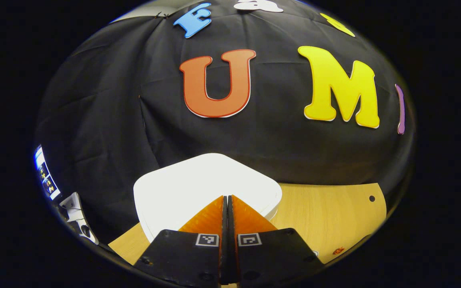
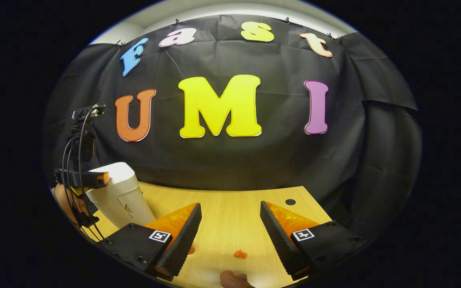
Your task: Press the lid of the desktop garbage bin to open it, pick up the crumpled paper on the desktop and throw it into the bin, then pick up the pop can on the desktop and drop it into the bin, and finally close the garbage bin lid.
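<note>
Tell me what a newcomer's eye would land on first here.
The white bin lid, lying closed, dominates the left gripper view, with the left hand-held gripper shut above it. In the right gripper view, the right hand-held gripper is open over the wooden desk, the bin at far left.

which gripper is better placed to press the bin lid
Left. The left gripper, fingers shut, sits right over the white lid. The right gripper is open over bare table, beside the bin.

Cloth-walled recording booth, wooden desktop (image 2: 230, 216)
</note>
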### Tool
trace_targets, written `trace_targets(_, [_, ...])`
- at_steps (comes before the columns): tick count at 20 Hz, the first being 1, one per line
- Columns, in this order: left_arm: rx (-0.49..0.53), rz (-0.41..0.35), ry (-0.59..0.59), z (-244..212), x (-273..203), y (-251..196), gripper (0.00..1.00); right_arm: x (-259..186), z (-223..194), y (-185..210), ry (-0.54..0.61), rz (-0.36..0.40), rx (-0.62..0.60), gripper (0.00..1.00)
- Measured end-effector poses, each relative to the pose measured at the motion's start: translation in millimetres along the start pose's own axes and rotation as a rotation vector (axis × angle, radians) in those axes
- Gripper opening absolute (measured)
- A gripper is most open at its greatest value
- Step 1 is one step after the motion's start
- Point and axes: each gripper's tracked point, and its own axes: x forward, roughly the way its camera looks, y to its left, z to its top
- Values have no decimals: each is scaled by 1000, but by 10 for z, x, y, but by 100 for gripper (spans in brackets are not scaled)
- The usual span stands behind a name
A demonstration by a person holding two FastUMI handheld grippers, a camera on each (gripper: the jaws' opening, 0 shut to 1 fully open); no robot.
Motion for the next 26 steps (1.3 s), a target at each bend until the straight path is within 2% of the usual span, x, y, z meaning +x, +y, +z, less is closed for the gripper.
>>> trace_targets(2, [-16,-15,-19,54,-9,-12,3,11,13,-14,-3,-3,5,94])
trace_targets(6, [44,-5,-67,246,-82,4,3,3,-26,-107,0,-23,19,94])
trace_targets(8, [60,5,-127,443,-154,11,3,-5,-50,-144,5,-28,21,94])
trace_targets(11, [79,-23,-228,736,-324,-63,4,-41,-97,-201,15,-36,25,94])
trace_targets(13, [84,-45,-271,820,-446,-135,13,-80,-121,-210,21,-30,33,94])
trace_targets(14, [81,-58,-279,834,-500,-181,28,-107,-135,-219,23,-30,30,94])
trace_targets(15, [74,-61,-281,844,-555,-197,32,-138,-147,-212,23,-24,29,94])
trace_targets(16, [53,-71,-293,860,-603,-216,44,-161,-152,-217,23,-23,24,94])
trace_targets(17, [27,-90,-303,873,-665,-251,50,-186,-163,-213,23,-19,19,94])
trace_targets(19, [-2,-119,-314,843,-789,-305,99,-246,-187,-207,25,-11,19,94])
trace_targets(26, [5,-135,-276,564,-1019,-317,97,-452,-358,-322,49,-18,16,94])
